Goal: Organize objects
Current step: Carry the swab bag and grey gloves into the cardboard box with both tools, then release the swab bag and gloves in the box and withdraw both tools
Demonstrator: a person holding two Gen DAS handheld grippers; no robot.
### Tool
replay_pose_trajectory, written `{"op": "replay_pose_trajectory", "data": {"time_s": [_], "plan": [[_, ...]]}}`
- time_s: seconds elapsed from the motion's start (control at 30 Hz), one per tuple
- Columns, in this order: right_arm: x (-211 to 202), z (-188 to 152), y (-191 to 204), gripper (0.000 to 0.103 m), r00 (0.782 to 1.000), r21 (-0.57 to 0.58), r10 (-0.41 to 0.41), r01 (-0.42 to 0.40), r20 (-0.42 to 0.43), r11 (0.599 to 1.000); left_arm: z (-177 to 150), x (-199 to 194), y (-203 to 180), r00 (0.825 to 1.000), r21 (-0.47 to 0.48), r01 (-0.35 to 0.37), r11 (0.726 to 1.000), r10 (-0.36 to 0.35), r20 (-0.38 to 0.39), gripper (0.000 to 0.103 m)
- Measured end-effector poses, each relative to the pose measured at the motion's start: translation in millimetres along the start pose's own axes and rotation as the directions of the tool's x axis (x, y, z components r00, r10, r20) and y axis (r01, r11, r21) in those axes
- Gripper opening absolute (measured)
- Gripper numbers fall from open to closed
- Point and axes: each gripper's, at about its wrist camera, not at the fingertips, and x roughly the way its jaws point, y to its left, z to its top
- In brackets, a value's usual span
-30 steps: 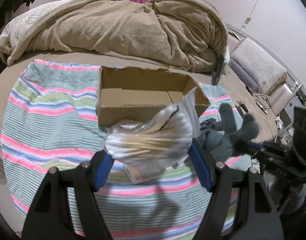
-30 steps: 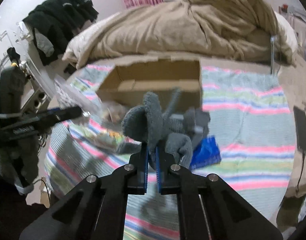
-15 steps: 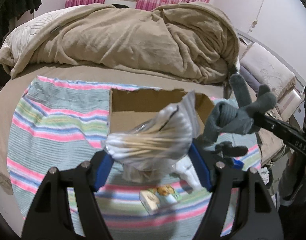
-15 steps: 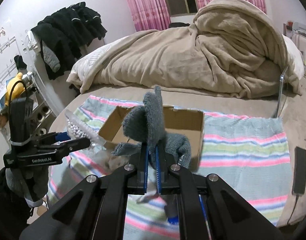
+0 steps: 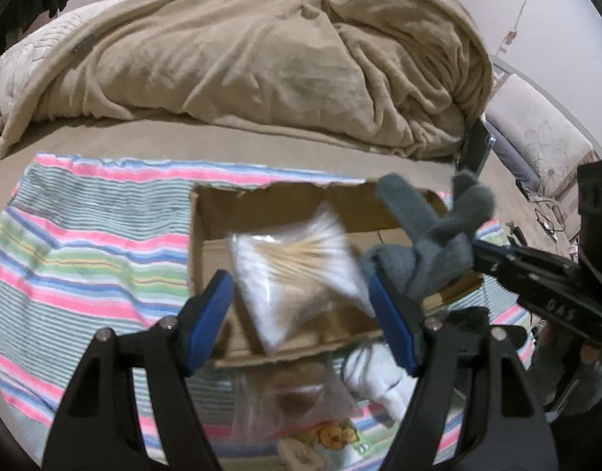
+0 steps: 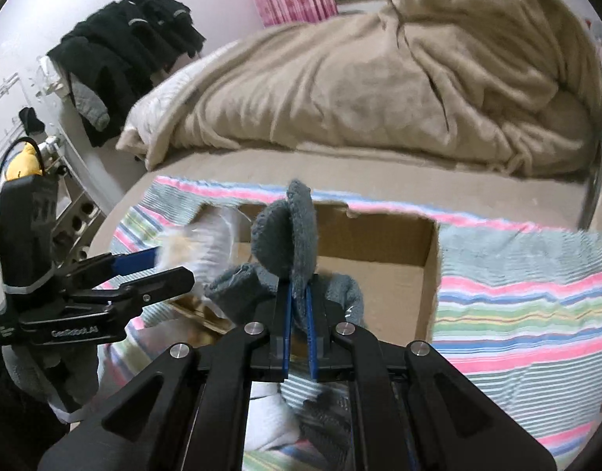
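Note:
An open cardboard box (image 5: 206,216) (image 6: 383,243) lies on a striped blanket on the bed. A clear bag of cotton swabs (image 5: 297,271) is blurred, falling free between the open fingers of my left gripper (image 5: 301,314) over the box; it also shows in the right wrist view (image 6: 202,243). My right gripper (image 6: 297,314) is shut on a grey glove (image 6: 289,243) and holds it above the box. The glove (image 5: 430,243) shows at the right of the left wrist view.
A striped blanket (image 5: 85,243) (image 6: 528,298) covers the bed front. A heaped tan duvet (image 5: 261,62) lies behind the box. White socks (image 5: 383,376), a clear packet (image 5: 297,400) and a printed pack (image 5: 332,437) lie before the box. Dark clothes (image 6: 124,51) hang at left.
My left gripper has opened and the swab bag has dropped from it toward the box. Both grippers moved forward over the box; the right one still holds the glove.

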Motion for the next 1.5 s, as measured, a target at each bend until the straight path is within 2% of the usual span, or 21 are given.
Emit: {"op": "replay_pose_trajectory", "data": {"time_s": [0.13, 0.17, 0.2, 0.33, 0.4, 0.63, 0.73, 0.8, 0.93, 1.27, 1.5], "plan": [[21.9, -4.3, -13.0, 0.013, 0.999, 0.037, -0.024, 0.026, -0.044, 0.999, 0.2, 17.5, -0.1, 0.999, -0.004, -0.012, 1.000, 0.012, -0.031, 0.073], [25.2, -5.0, -16.0, 0.018, 0.998, 0.047, -0.034, 0.036, -0.050, 0.998, -0.1, 20.4, 1.0, 0.999, -0.010, -0.016, 1.000, 0.016, -0.037, 0.073], [27.9, -5.9, -19.8, 0.028, 0.997, 0.060, -0.043, 0.046, -0.056, 0.997, -0.5, 22.1, 1.8, 0.999, -0.014, -0.018, 1.000, 0.018, -0.041, 0.073], [24.3, -5.6, -27.3, 0.048, 0.998, 0.089, -0.057, 0.060, -0.037, 0.994, -3.2, 19.6, 6.1, 0.999, -0.029, -0.028, 0.999, 0.027, -0.041, 0.074], [20.3, -4.8, -26.2, 0.063, 0.996, 0.081, -0.081, 0.083, -0.025, 0.993, -3.8, 15.2, 6.9, 0.999, -0.034, -0.035, 0.999, 0.034, -0.036, 0.075], [-8.2, -4.7, -12.2, 0.065, 0.993, 0.059, -0.117, 0.115, 0.030, 0.992, -7.9, -11.8, 6.4, 0.999, -0.032, -0.048, 0.998, 0.048, -0.008, 0.083], [-23.0, -7.2, -3.1, 0.071, 0.990, 0.052, -0.130, 0.128, 0.052, 0.990, -13.1, -26.2, 6.3, 0.998, -0.035, -0.058, 0.998, 0.059, 0.006, 0.089], [-32.9, -9.4, 2.4, 0.077, 0.988, 0.047, -0.137, 0.134, 0.067, 0.990, -16.8, -35.3, 6.6, 0.998, -0.041, -0.056, 0.998, 0.056, 0.013, 0.090], [-51.3, -15.6, 10.8, 0.079, 0.985, 0.042, -0.148, 0.145, 0.089, 0.989, -26.8, -54.2, 5.5, 0.997, -0.040, -0.066, 0.997, 0.067, 0.027, 0.093], [-80.7, -36.6, 24.4, 0.079, 0.981, 0.034, -0.166, 0.163, 0.102, 0.986, -48.9, -87.2, 0.0, 0.996, -0.035, -0.066, 0.997, 0.068, 0.050, 0.093], [-87.2, -54.2, 23.6, 0.079, 0.981, 0.041, -0.172, 0.169, 0.084, 0.985, -68.8, -87.0, -7.3, 0.998, -0.040, -0.064, 0.997, 0.065, 0.017, 0.093]]}}
